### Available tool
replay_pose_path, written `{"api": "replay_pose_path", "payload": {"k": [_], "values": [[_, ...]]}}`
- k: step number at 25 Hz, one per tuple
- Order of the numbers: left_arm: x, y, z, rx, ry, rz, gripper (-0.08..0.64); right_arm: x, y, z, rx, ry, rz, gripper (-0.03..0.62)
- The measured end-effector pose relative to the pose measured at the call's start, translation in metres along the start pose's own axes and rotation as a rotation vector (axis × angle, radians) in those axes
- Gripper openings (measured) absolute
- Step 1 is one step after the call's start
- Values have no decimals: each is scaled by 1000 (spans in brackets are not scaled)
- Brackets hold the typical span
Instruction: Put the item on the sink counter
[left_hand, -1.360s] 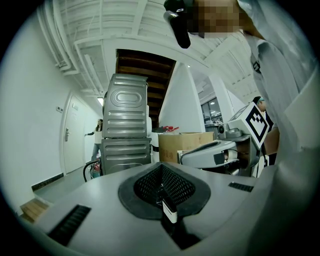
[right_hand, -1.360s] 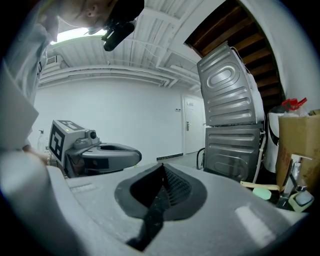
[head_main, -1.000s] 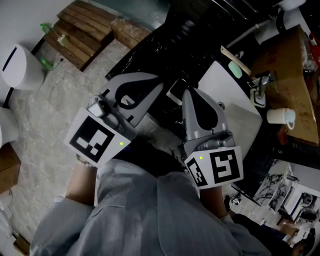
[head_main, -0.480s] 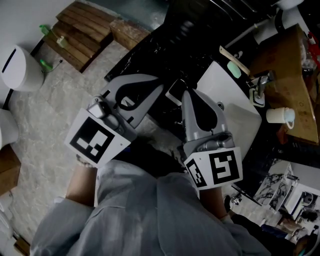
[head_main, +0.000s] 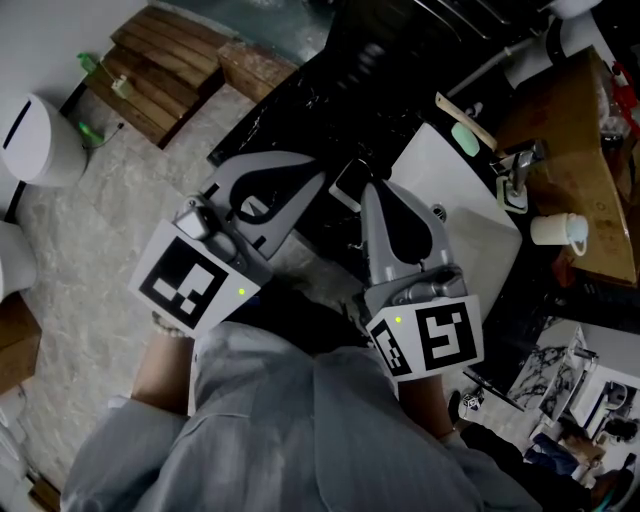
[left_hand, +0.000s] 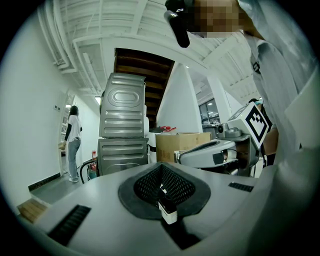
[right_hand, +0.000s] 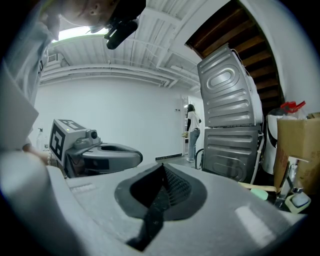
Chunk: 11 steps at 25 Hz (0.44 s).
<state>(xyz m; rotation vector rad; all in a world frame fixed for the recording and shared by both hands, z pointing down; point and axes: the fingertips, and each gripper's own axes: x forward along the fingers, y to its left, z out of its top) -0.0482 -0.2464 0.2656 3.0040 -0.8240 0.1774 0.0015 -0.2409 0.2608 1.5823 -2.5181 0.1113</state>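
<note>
Wooden counter (head_main: 575, 150): white mug (head_main: 555, 230), faucet (head_main: 520, 165), beside white sink (head_main: 440, 170).

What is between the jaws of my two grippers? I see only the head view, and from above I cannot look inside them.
Observer: In the right gripper view, the right gripper has its jaws together, with nothing between them.
Operator: And the left one?
Observer: In the left gripper view, the left gripper is shut too. A small white and dark piece sits in the gap behind the tips; whether it belongs to the gripper I cannot tell.
Operator: Is anybody ahead of me?
Observer: Yes, a person stands far off, beside stacked grey machines.
</note>
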Motion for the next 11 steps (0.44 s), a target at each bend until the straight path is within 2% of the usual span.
{"api": "replay_pose_path", "payload": {"k": [11], "values": [[-1,-3,0,1,-3,-5,6,-3,1,0,-2,-1,-5,-3]]}}
